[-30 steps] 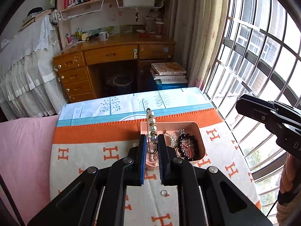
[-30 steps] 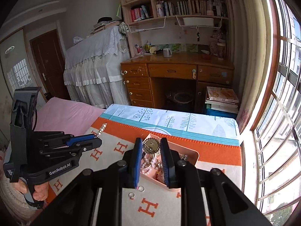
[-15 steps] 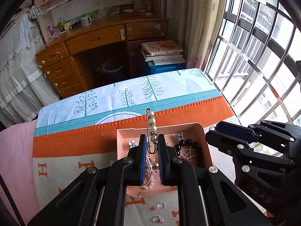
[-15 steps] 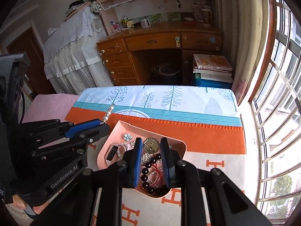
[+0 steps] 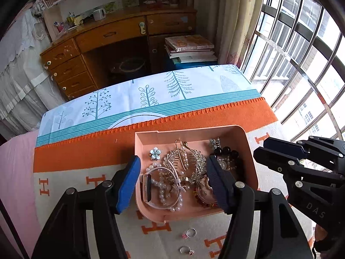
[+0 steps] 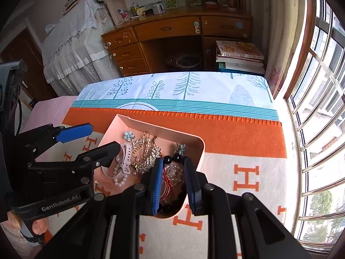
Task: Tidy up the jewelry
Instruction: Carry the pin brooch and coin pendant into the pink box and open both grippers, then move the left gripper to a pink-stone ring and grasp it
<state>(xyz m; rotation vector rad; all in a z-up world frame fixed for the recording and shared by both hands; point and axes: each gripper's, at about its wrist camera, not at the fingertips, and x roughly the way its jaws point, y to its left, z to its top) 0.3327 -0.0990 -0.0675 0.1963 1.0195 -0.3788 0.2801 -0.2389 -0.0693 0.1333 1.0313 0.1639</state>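
Filling up at frame centre, the tray point(image 5: 248, 142) already holds a pearl pin point(image 5: 183, 155), leaf comb point(image 5: 195, 161), beads point(image 5: 226, 151) and watch point(image 5: 146, 185). Two rings point(image 5: 188, 240) lie outside it on the blanket point(image 5: 86, 151), lower centre. Left hand-held gripper point(image 5: 172, 181) hangs spread wide, empty; right hand-held gripper point(image 6: 172, 179) stands slightly parted, apparently empty.

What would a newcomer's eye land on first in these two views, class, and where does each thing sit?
A pink tray heaped with jewelry sits on the orange blanket, a gold leaf hair comb gleaming at its centre. The left gripper hangs open over it, and two rings lie just outside on the cloth.
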